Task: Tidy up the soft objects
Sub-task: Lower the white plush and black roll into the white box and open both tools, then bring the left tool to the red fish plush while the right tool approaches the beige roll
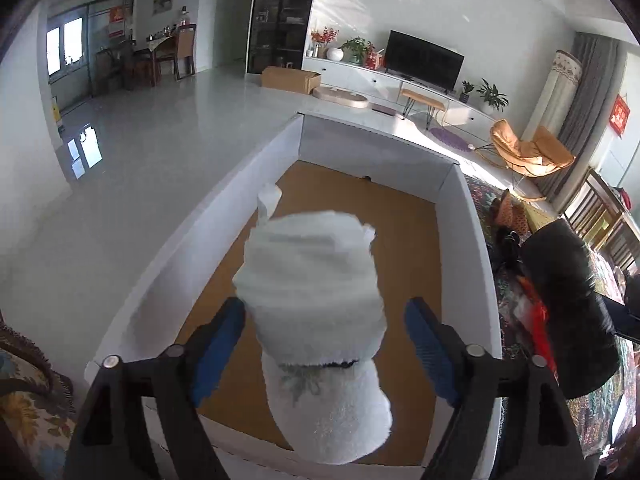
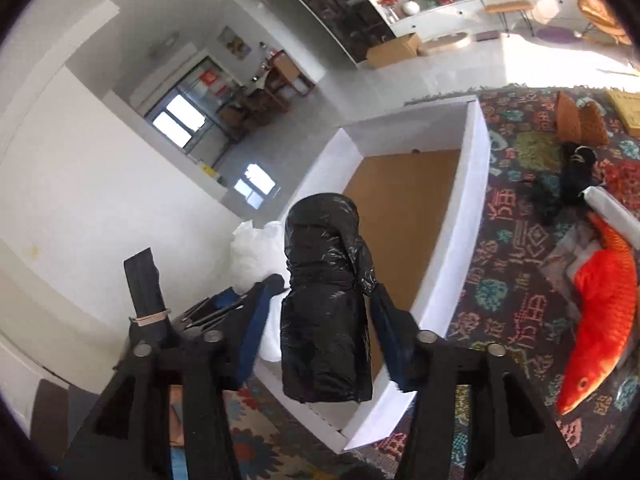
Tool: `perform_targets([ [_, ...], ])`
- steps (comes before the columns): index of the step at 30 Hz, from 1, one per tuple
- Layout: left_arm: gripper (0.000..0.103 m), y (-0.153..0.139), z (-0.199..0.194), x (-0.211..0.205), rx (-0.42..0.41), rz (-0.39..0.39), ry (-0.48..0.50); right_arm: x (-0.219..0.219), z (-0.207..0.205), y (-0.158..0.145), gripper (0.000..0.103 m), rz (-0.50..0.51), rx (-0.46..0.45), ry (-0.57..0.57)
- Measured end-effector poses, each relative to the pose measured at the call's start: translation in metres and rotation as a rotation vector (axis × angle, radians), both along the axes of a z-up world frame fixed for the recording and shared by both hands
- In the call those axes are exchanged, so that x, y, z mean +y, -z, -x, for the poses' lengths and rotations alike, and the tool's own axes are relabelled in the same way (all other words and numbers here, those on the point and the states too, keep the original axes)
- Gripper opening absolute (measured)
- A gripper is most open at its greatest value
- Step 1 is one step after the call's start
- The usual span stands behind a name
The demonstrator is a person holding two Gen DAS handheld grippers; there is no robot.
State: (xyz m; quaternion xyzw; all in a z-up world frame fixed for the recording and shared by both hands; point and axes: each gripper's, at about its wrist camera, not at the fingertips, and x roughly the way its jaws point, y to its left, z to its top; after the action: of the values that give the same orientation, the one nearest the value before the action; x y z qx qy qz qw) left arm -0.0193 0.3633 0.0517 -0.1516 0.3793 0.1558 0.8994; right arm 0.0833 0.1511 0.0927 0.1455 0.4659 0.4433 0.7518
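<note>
Left wrist view shows the left claw (image 1: 324,344) open wide around a white towel roll (image 1: 316,300) over the box (image 1: 476,264), while the right claw (image 2: 324,328) squeezes a black bag roll (image 2: 326,300) that might slip outside.

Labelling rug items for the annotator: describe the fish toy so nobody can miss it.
Start from the large white-walled box with a brown cardboard floor. On the patterned rug to its right lies a long bright orange-red plush fish, head toward the camera. Nearby items are black, white or tan; it is the only vivid orange, fish-shaped one.
</note>
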Motion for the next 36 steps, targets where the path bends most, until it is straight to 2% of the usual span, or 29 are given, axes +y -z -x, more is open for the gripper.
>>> perform_targets([
  [4,0.095,0.003,0.003,-0.002,-0.038,-0.025,-0.026,-0.033,0.003,0.004,0.073,0.046,-0.083,0.075],
  [7,0.095,0.000,-0.003,-0.024,-0.076,0.019,0.029,-0.082,0.010,0.024,0.073,0.172,-0.162,0.185],
  [9,0.095,-0.004,-0.006,-0.056,-0.102,0.049,0.114,-0.120,0.022,0.050,0.073,0.290,-0.204,0.287],
  [11,0.095,-0.010,-0.012,-0.098,-0.114,0.064,0.232,-0.161,0.033,0.084,0.073,0.393,-0.207,0.396],
  [14,0.095,-0.010,-0.019,-0.175,-0.112,0.073,0.432,-0.223,0.036,0.130,0.073,0.542,-0.129,0.563],
  [16,0.095,0.002,-0.023,-0.227,-0.085,0.067,0.557,-0.255,0.036,0.145,0.073,0.594,-0.101,0.651],
  [19,0.095,0.037,-0.036,-0.287,-0.017,0.023,0.651,-0.281,0.031,0.152,0.073,0.669,-0.132,0.721],
  [22,0.095,0.080,-0.047,-0.304,0.039,-0.012,0.672,-0.291,0.032,0.158,0.073,0.699,-0.176,0.746],
  [25,0.095,0.108,-0.054,-0.306,0.080,-0.099,0.673,-0.295,0.033,0.160,0.072,0.664,-0.165,0.752],
  [27,0.095,0.120,-0.060,-0.302,0.088,-0.107,0.664,-0.289,0.034,0.158,0.072,0.682,-0.174,0.748],
  [30,0.095,0.133,-0.071,-0.290,0.097,-0.086,0.625,-0.283,0.027,0.172,0.072,0.714,-0.142,0.724],
  [36,0.098,0.142,-0.084,-0.285,0.107,-0.089,0.579,-0.290,0.029,0.173,0.074,0.698,-0.128,0.735],
])
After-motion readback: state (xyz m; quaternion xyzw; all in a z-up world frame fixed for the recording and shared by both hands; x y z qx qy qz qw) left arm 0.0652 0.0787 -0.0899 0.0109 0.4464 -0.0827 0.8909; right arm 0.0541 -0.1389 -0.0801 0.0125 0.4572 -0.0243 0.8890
